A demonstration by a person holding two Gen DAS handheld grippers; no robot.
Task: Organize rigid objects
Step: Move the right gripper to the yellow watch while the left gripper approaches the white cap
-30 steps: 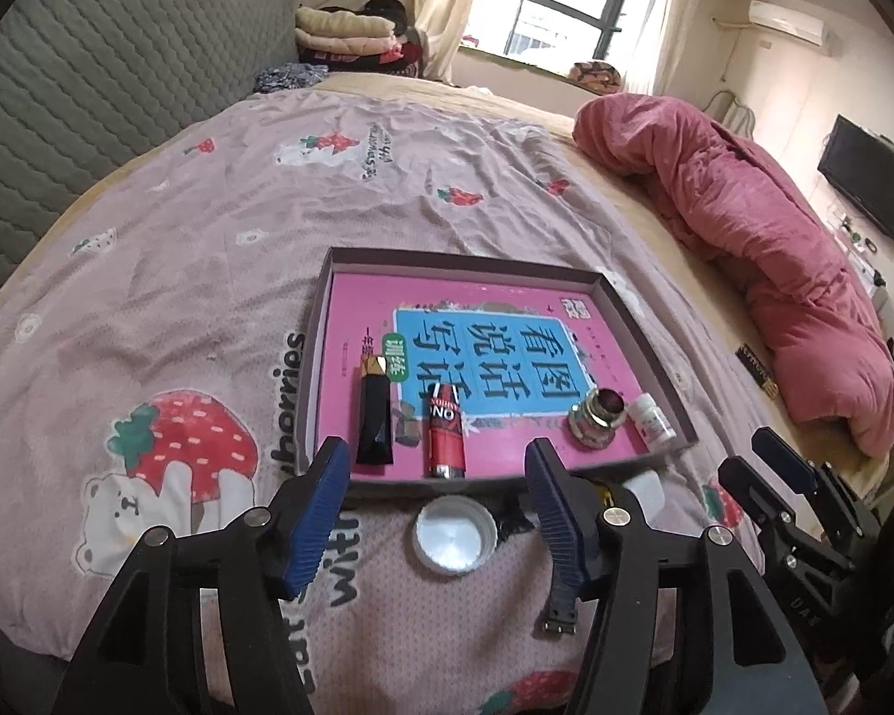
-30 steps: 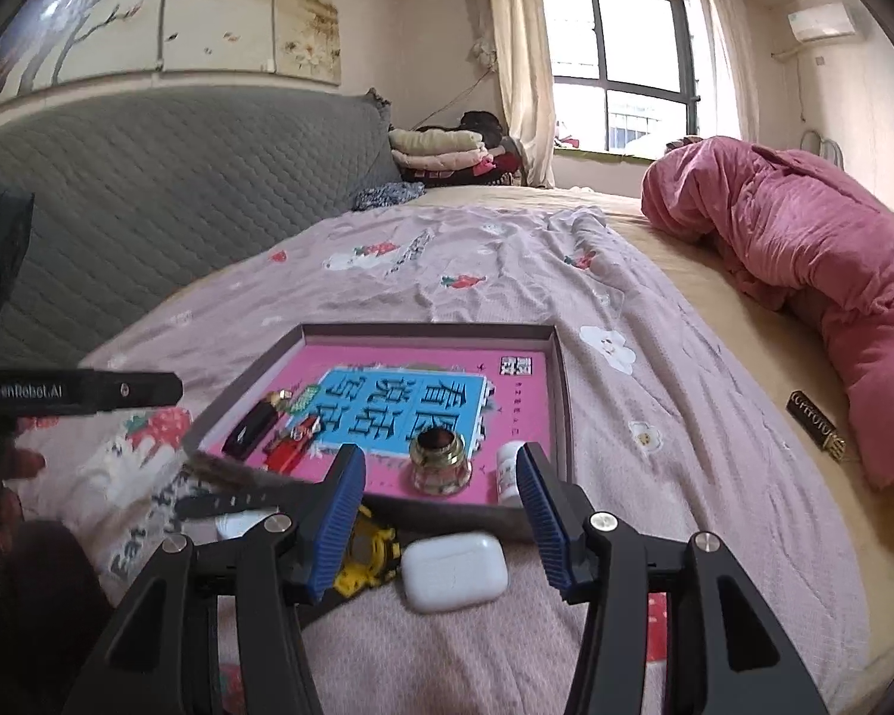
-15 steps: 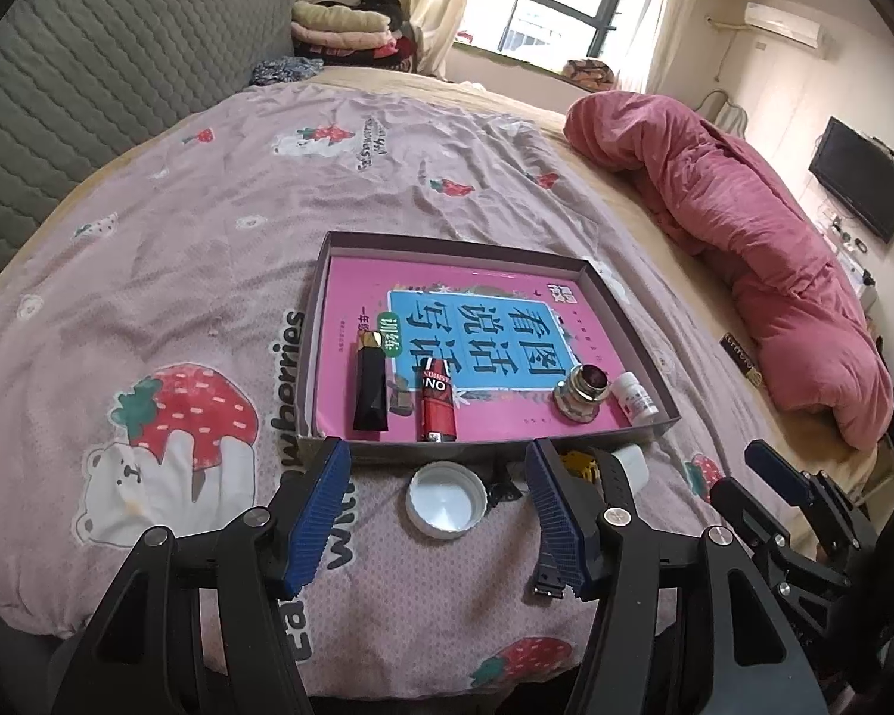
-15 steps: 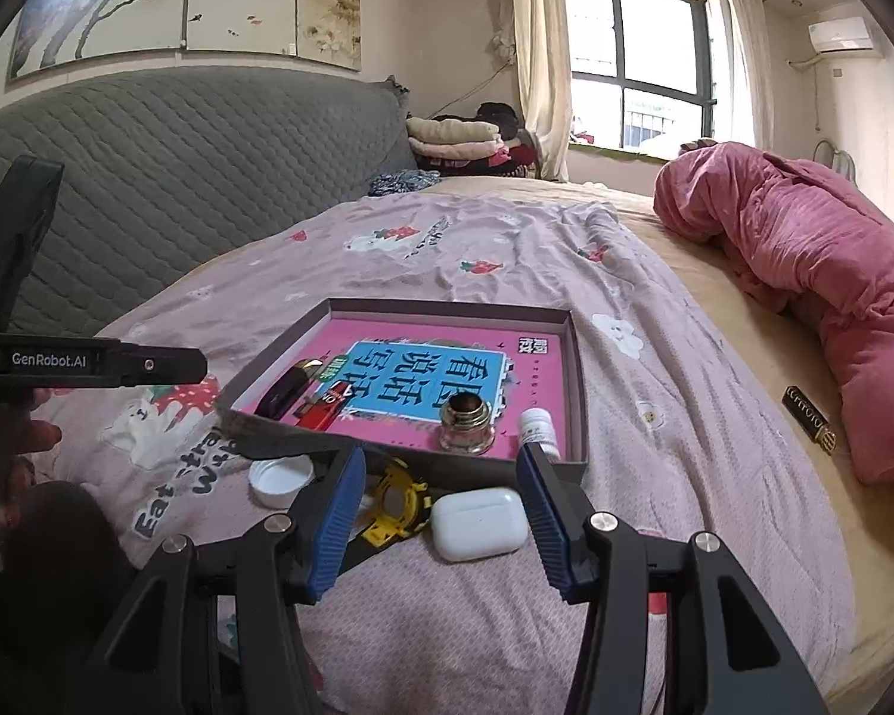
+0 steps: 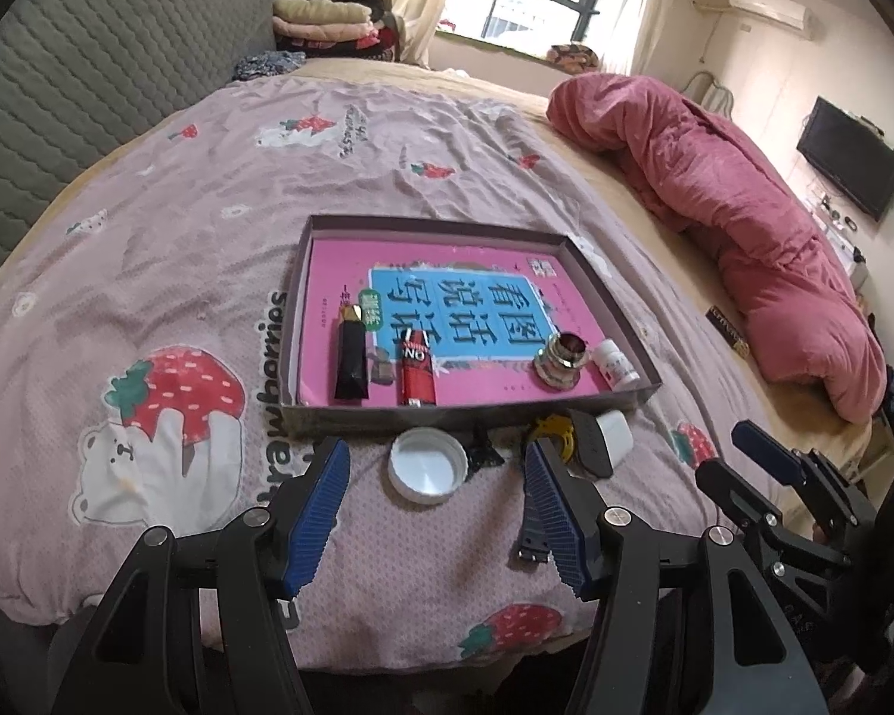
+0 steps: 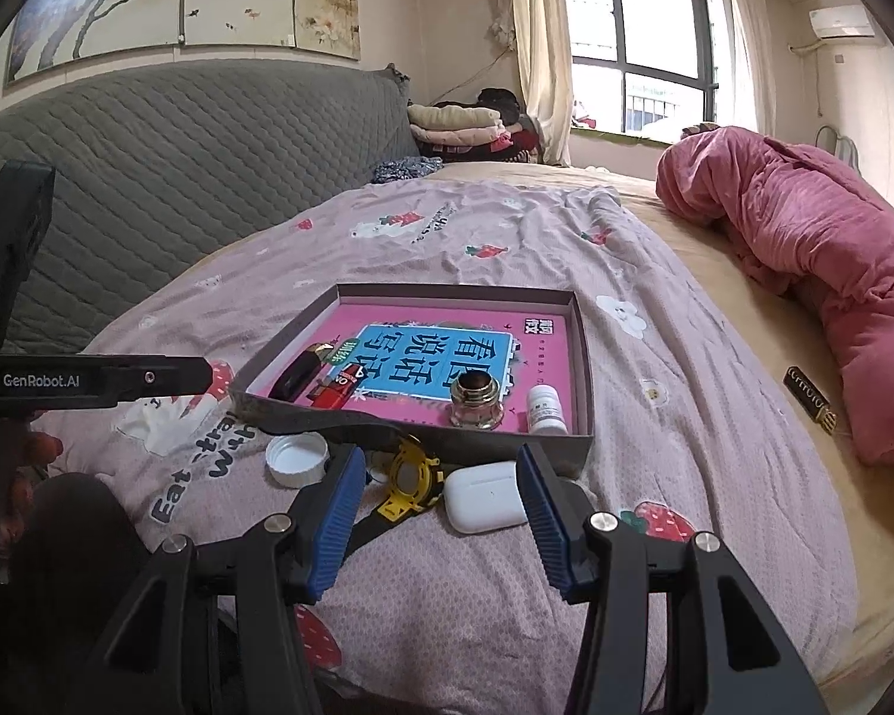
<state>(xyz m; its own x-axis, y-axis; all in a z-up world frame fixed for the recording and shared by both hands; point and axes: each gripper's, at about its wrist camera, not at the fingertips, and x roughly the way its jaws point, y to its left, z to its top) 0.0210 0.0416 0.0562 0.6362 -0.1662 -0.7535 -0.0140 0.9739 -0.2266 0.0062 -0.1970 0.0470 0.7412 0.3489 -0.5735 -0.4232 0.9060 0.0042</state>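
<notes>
A shallow grey box [image 5: 304, 274] [image 6: 584, 351] with a pink book inside lies on the bed. In it lie a black tube [image 5: 351, 357], a red lighter [image 5: 417, 372], a glass ink bottle [image 5: 560, 360] [image 6: 475, 399] and a small white pill bottle [image 5: 615, 362] [image 6: 546, 410]. On the sheet in front of the box are a white lid [image 5: 427, 472] [image 6: 297, 460], a yellow-cased watch [image 6: 411, 479] with a dark strap [image 5: 533, 539], and a white earbud case [image 6: 484, 496] [image 5: 617, 440]. My left gripper [image 5: 435, 512] hangs open over the lid. My right gripper [image 6: 441, 512] is open above the watch and case.
A rolled pink duvet [image 5: 745, 226] [image 6: 816, 274] lies along the right side of the bed. A small dark packet [image 6: 809, 399] [image 5: 728, 330] rests beside it. A grey quilted headboard [image 6: 179, 167] stands at the left, folded clothes [image 5: 328, 18] by the window.
Both grippers have drawn back a little from the box, so more of the sheet and its front edge shows. Nothing on the bed has moved and both jaws stay as wide.
</notes>
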